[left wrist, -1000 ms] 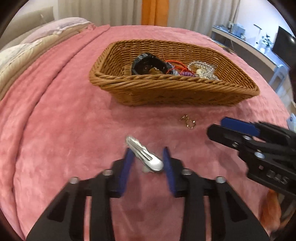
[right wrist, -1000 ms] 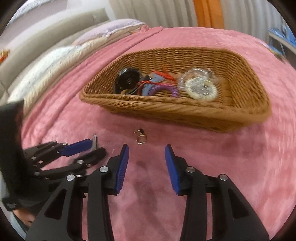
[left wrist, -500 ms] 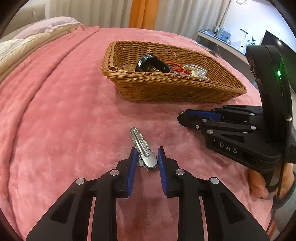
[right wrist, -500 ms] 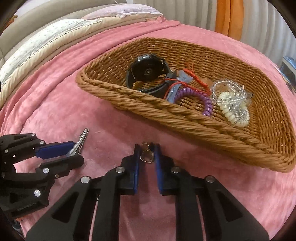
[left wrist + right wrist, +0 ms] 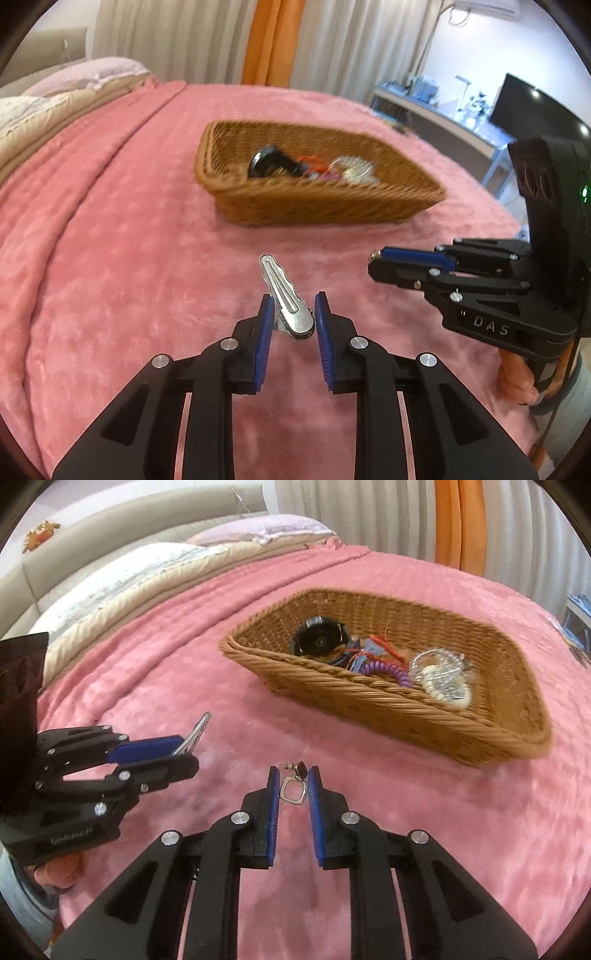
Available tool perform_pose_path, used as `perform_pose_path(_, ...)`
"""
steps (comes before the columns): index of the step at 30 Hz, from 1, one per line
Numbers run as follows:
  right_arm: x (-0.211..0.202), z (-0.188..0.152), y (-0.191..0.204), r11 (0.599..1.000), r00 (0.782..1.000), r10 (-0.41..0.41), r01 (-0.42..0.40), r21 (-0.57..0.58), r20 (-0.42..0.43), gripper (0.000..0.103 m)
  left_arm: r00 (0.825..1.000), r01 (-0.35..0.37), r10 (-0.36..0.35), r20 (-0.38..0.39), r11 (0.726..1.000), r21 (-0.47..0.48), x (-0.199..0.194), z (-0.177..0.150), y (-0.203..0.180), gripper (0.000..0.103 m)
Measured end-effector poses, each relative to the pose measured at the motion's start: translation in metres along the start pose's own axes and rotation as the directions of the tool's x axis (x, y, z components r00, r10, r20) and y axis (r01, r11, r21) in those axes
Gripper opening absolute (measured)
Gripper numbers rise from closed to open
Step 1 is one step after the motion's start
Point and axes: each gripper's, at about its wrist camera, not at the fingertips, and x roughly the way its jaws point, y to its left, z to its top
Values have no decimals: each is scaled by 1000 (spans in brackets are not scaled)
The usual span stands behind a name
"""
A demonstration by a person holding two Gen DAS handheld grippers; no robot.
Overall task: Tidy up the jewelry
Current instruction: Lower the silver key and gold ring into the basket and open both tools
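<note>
My left gripper (image 5: 292, 314) is shut on a silver hair clip (image 5: 286, 295), which sticks out forward above the pink blanket. My right gripper (image 5: 293, 782) is shut on a small earring (image 5: 294, 788) with a dark stud and a square metal loop. Both are lifted off the bed, side by side, short of the wicker basket (image 5: 369, 698). The basket (image 5: 314, 206) holds a black watch (image 5: 319, 638), a purple coil hair tie (image 5: 384, 670), red cord and clear bead bracelets (image 5: 441, 677). In the left wrist view the right gripper (image 5: 384, 264) appears at the right; in the right wrist view the left gripper (image 5: 184, 753) appears at the left.
A pink blanket (image 5: 110, 258) covers the bed. Pillows and a folded quilt (image 5: 147, 568) lie at the head end by a padded headboard. Curtains hang behind, and a desk with a monitor (image 5: 528, 107) stands to the right of the bed.
My right gripper reached the earring on the blanket, shut on it and lifted it. My left gripper rose and drew back with the hair clip still in it.
</note>
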Motion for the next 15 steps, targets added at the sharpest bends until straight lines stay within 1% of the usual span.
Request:
perform_pose_path(4, -41, 11, -4, 1000, 997, -3, 2, 10, 76, 13, 996, 15, -19, 87, 999, 44, -31, 21, -16, 21)
perform_pose_path(6, -59, 23, -10, 1000, 992, -12, 10, 22, 122, 13, 992, 20, -28, 127, 998, 68, -43, 35, -24, 21)
perform_pose_path(7, -65, 30, -13, 1000, 990, -22, 19, 25, 140, 13, 987, 10, -24, 158, 996, 86, -50, 45, -29, 21)
perform_pose_path(8, -73, 39, -17, 999, 986, -35, 31, 29, 165, 13, 984, 7, -24, 174, 995, 95, -53, 51, -33, 21)
perform_pose_path(12, -78, 69, -32, 996, 974, -72, 60, 59, 216, 13, 973, 17, -41, 225, 994, 110, -51, 89, -38, 21)
perform_pose_path(15, -68, 92, -51, 992, 968, -107, 88, 94, 228, 13, 967, 37, -57, 248, 996, 86, -35, 119, -34, 21)
